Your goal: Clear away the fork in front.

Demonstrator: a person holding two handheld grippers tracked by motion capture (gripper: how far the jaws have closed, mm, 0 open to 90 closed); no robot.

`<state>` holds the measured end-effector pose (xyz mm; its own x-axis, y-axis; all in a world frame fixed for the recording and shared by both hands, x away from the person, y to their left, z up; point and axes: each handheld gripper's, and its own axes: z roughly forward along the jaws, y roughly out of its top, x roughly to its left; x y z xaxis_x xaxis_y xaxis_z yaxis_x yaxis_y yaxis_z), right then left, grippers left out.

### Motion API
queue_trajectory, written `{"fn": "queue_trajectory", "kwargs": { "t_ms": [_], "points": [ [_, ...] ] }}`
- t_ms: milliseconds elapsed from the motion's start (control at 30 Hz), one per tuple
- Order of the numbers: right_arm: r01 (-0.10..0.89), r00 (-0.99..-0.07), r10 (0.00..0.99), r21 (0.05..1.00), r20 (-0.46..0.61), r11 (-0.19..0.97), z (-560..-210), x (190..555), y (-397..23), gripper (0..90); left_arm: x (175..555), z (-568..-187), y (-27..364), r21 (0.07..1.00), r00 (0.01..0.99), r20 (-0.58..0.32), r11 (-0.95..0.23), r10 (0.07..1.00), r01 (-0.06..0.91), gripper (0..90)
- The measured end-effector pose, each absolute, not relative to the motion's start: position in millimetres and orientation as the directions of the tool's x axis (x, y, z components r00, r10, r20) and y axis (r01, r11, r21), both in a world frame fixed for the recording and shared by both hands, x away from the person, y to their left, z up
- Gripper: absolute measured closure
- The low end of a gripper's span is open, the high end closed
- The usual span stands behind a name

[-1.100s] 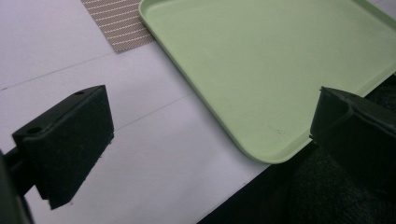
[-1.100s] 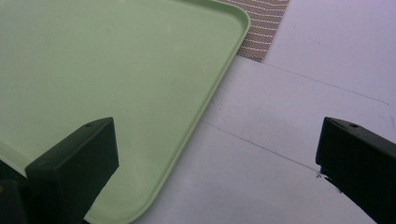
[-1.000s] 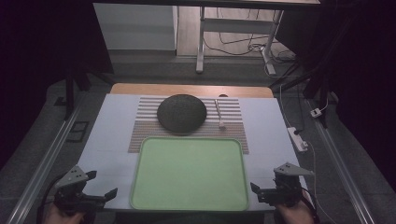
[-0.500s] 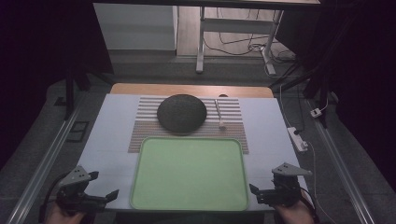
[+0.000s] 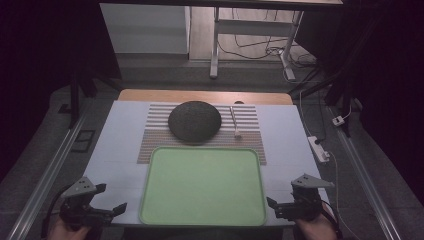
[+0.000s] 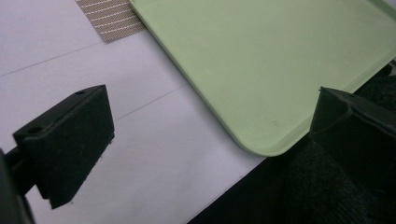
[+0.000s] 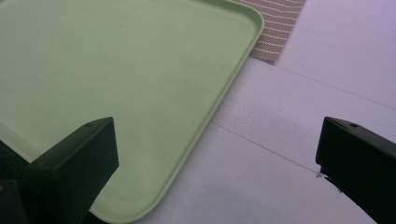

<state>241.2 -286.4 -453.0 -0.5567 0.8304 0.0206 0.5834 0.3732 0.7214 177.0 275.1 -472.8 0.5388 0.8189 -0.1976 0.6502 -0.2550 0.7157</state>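
Both grippers are sitting a little lower toward the near edge of the table than one second ago, while everything on the table is lying where it was. On the near left corner the left gripper (image 5: pixel 107 212) is hovering over the white table (image 5: pixel 117 150) with its jaws spread wide and holding nothing; the green tray (image 5: pixel 202 186) is lying just beside it, to its right. Opposite, the right gripper (image 5: pixel 274 206) is also staying released and empty, with the tray's near right corner just to its left. Farther back, a dark round plate (image 5: pixel 194 121) is resting on a striped mat (image 5: pixel 250 142), and a small white spoon-like utensil (image 5: pixel 234 122) is lying beside the plate, well apart from both grippers.
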Motion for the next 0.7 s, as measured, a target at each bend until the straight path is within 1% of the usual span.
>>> {"fn": "queue_trajectory", "kwargs": {
  "t_ms": [67,133,267,600,633,700],
  "points": [
    [0.576,-0.572,0.82,0.719,0.014,0.39,-451.6,242.0,-285.3,0.0,177.0,-472.9,274.9,0.715,0.539,-0.196,-0.256,0.819,0.651,0.0],
    [0.559,-0.584,0.812,0.713,-0.024,0.423,-450.7,243.9,-283.1,0.0,177.1,-473.0,274.2,0.713,0.541,-0.192,-0.263,0.819,0.65,0.2],
    [0.539,-0.599,0.8,0.716,-0.043,0.442,-450.5,247.6,-279.3,0.0,177.8,-473.4,273.3,0.708,0.545,-0.192,-0.27,0.816,0.653,0.5],
    [0.507,-0.636,0.77,0.73,-0.04,0.458,-449.6,258.7,-268.6,0.0,178.1,-473.5,274.0,0.706,0.539,-0.197,-0.263,0.819,0.658,0.8],
    [0.492,-0.655,0.754,0.73,-0.049,0.475,-449.6,262.1,-265.0,0.0,178.2,-473.6,274.2,0.707,0.536,-0.2,-0.258,0.82,0.658,0.9],
    [0.482,-0.663,0.746,0.727,-0.063,0.489,-449.2,263.4,-262.8,0.0,178.3,-473.5,274.5,0.707,0.537,-0.202,-0.257,0.819,0.658,0.9]
  ]
}}
